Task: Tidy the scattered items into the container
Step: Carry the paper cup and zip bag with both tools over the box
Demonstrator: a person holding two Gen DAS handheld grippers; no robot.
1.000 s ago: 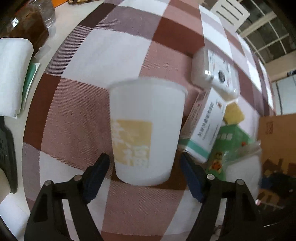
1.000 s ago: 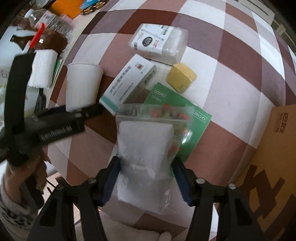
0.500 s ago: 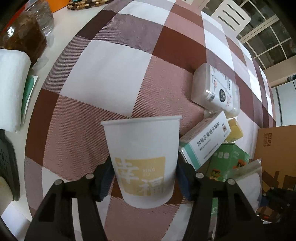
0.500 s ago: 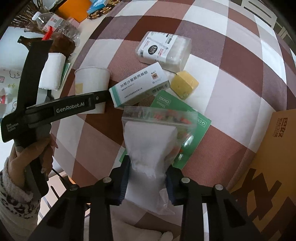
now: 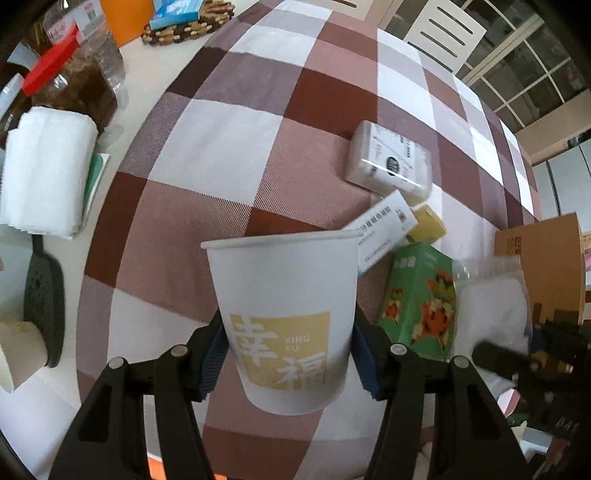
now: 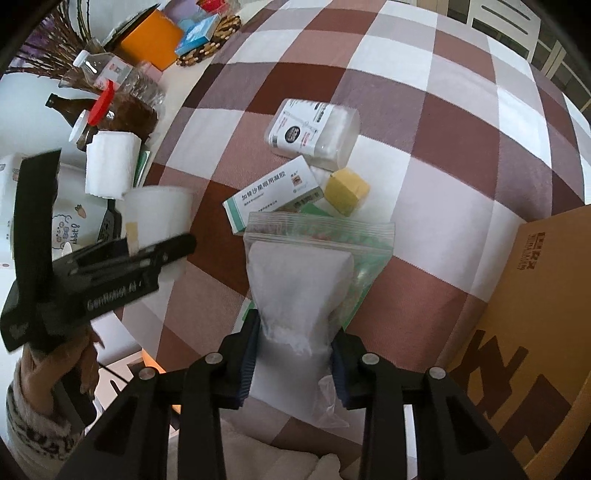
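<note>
Checked cloth in brown, pink and white covers my desk [image 5: 229, 125], with window frames and a pale slatted chair back [image 5: 441, 35] beyond its far edge at about 1 o'clock.

My left gripper [image 5: 288, 354] has its fingers clamped on a white paper cup [image 5: 282, 306] with a gold square of lettering; the blue pads press its lower sides and the cup sits upright, off the cloth. My right gripper [image 6: 293, 350] has its fingers pinched on a clear zip bag [image 6: 303, 284] of white padding, gripped near the bag's lower end with the sealed strip pointing toward 12 o'clock.

From the right wrist view, a white and teal medicine box [image 6: 273, 192] lies just past the bag at 11 o'clock, a yellow block [image 6: 347, 190] sits beside it at 1 o'clock, and a clear case of cotton swabs [image 6: 314, 131] lies farther out at 12 o'clock. A green packet [image 5: 419, 299] lies partly under the bag. The cardboard box [image 6: 535, 314], my container, stands at 3 o'clock at the desk's edge, near the bag.

At 9 to 10 o'clock off the cloth I see a stack of white tissue [image 6: 110, 166], a brown bottle [image 6: 70, 105] and an orange box [image 6: 149, 46]. A hand in a patterned sleeve [image 6: 51, 373] holds the left tool.
</note>
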